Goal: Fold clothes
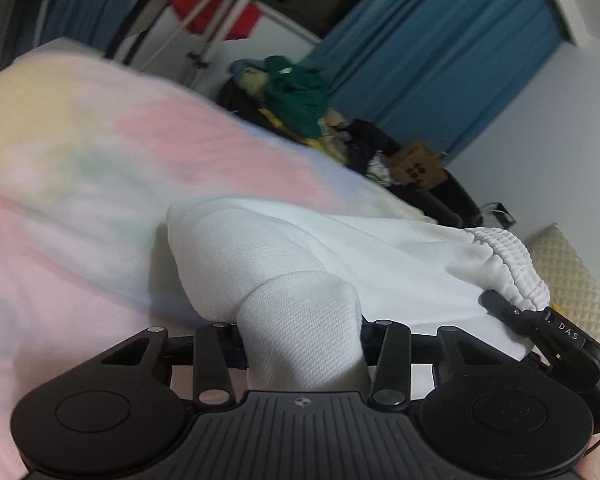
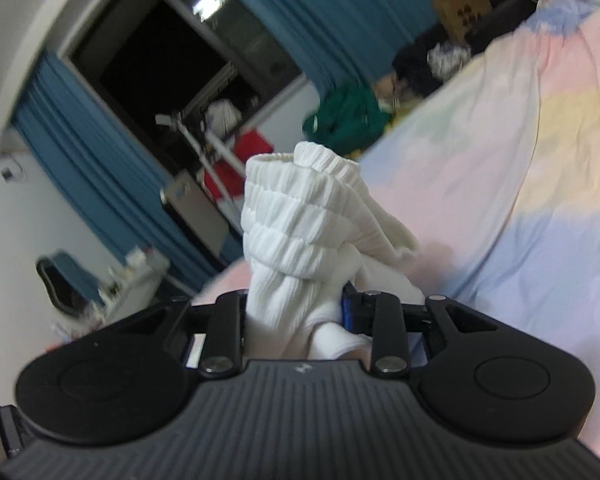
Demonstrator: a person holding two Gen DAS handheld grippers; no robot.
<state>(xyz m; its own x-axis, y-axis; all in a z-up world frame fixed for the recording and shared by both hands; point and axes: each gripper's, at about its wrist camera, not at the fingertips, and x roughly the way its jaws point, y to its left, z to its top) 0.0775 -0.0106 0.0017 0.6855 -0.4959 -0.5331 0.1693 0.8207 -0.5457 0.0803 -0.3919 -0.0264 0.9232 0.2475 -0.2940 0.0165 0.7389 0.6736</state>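
Note:
A white garment [image 1: 300, 256] with a ribbed elastic waistband [image 1: 512, 264] stretches over the pastel bed cover [image 1: 80, 168]. My left gripper [image 1: 300, 340] is shut on a bunched fold of its plain cloth, which hides the fingertips. In the left wrist view the other gripper's black finger [image 1: 540, 328] pinches the waistband at the right. My right gripper [image 2: 296, 312] is shut on the gathered ribbed waistband [image 2: 292, 216], which rises in a bundle above the jaws. The cloth hangs slack between the two grippers.
A heap of clothes, with a green piece [image 1: 296, 92] on top, lies beyond the bed beside a cardboard box [image 1: 418, 166]. Blue curtains [image 1: 440, 52], a dark window [image 2: 168, 64] and a drying rack [image 2: 216, 152] with a red item stand behind. A quilted cream cushion [image 1: 576, 280] is at the right.

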